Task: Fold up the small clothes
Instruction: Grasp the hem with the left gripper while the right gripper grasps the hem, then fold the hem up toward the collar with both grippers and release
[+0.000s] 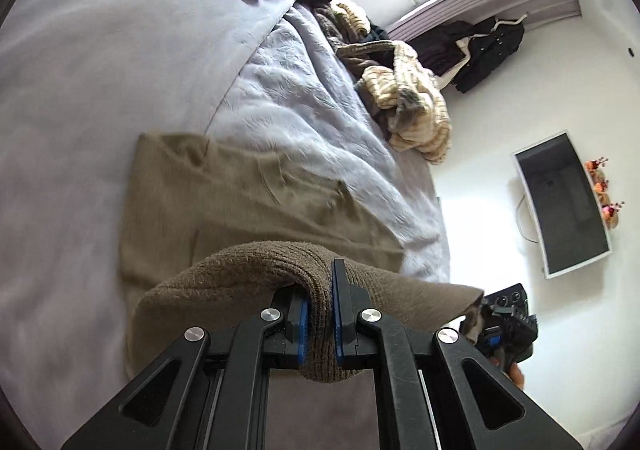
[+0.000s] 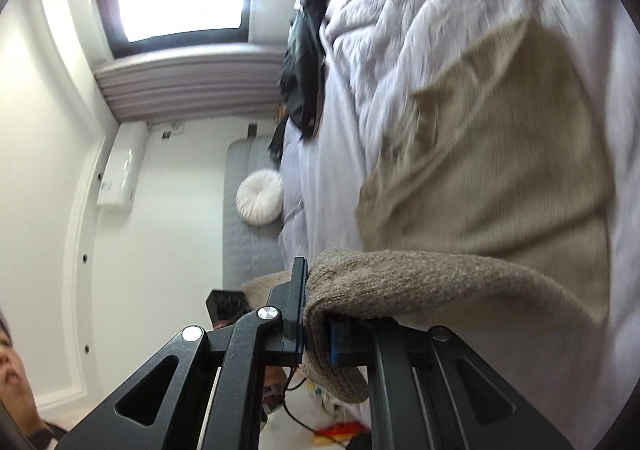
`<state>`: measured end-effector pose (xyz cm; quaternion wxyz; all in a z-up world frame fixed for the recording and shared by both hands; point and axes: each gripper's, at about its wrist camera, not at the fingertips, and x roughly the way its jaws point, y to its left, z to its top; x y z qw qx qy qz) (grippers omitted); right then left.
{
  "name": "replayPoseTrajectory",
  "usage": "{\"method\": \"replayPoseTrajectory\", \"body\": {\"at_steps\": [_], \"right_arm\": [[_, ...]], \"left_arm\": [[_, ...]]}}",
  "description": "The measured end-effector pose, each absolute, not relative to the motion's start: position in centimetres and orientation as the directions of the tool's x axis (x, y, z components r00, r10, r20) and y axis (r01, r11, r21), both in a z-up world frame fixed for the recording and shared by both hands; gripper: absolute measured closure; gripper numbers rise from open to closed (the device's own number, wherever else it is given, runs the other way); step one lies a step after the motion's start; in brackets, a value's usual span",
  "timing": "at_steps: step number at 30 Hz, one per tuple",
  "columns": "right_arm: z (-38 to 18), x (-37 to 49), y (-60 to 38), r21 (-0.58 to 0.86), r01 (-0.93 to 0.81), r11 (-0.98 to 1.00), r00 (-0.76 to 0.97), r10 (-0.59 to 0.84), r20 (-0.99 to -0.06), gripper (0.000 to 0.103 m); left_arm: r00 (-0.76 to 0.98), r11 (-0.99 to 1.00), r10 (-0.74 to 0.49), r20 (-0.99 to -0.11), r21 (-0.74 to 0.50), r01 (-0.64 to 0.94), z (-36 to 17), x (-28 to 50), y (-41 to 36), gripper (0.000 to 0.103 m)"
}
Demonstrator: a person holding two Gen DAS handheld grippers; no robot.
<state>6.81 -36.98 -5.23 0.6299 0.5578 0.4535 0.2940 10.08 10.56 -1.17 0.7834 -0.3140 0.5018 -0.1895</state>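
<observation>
Ribbed hem of the sweater [image 1: 256,282] sat bunched nearest the lens, pinched between the blue pads of the left gripper [image 1: 319,320], jaws clamped on the knit. In the right wrist view, the right gripper [image 2: 316,324] was likewise closed on that sweater [image 2: 500,178]. Beyond both, the garment's body lay spread on the bed [image 1: 80,98], its near edge lifted. Far off on the bed lay a pile of clothes [image 1: 408,106].

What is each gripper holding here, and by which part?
Both grip the olive knit garment by its ribbed edge: left gripper, right gripper, one bunched fold each.
</observation>
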Motion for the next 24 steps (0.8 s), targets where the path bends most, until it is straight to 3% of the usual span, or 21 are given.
{"method": "replayPoseTrajectory", "body": {"at_steps": [9,13,16,18,21,22,23,24], "right_arm": [[-14.0,14.3,-37.3,0.903,0.333,0.271,0.429,0.809,-0.401,0.093],[-16.6,15.5,-37.4,0.89,0.396,0.227,0.452,0.795,-0.404,0.091],[-16.9,16.1,-37.6,0.898,0.407,0.169,0.465,0.808,-0.363,0.089],[-16.2,16.4,-37.8,0.91,0.385,0.154,0.475,0.813,-0.338,0.083],[-14.2,17.0,-38.4,0.931,0.332,0.153,0.509,0.802,-0.313,0.048],[-13.6,17.3,-38.2,0.936,0.317,0.15,0.526,0.794,-0.305,0.036],[-13.0,17.4,-38.4,0.94,0.304,0.153,0.539,0.787,-0.302,0.036],[-12.3,17.6,-38.6,0.939,0.297,0.173,0.548,0.775,-0.316,0.036]], "left_arm": [[0.319,0.817,-0.54,-0.779,-0.576,-0.022,-10.0,17.9,8.7,0.093],[0.288,0.824,-0.519,-0.805,-0.561,-0.08,-12.8,19.3,8.9,0.092],[0.259,0.844,-0.489,-0.833,-0.527,-0.103,-13.2,19.5,9.1,0.081],[0.269,0.858,-0.47,-0.84,-0.507,-0.083,-12.1,19.4,9.3,0.081],[0.323,0.876,-0.433,-0.841,-0.478,-0.068,-10.0,19.2,10.3,0.079],[0.344,0.882,-0.417,-0.841,-0.466,-0.07,-9.4,19.2,10.8,0.07],[0.359,0.889,-0.398,-0.844,-0.451,-0.075,-8.9,19.1,11.2,0.04],[0.389,0.9,-0.368,-0.845,-0.429,-0.08,-8.2,19.1,11.6,0.03]]}}
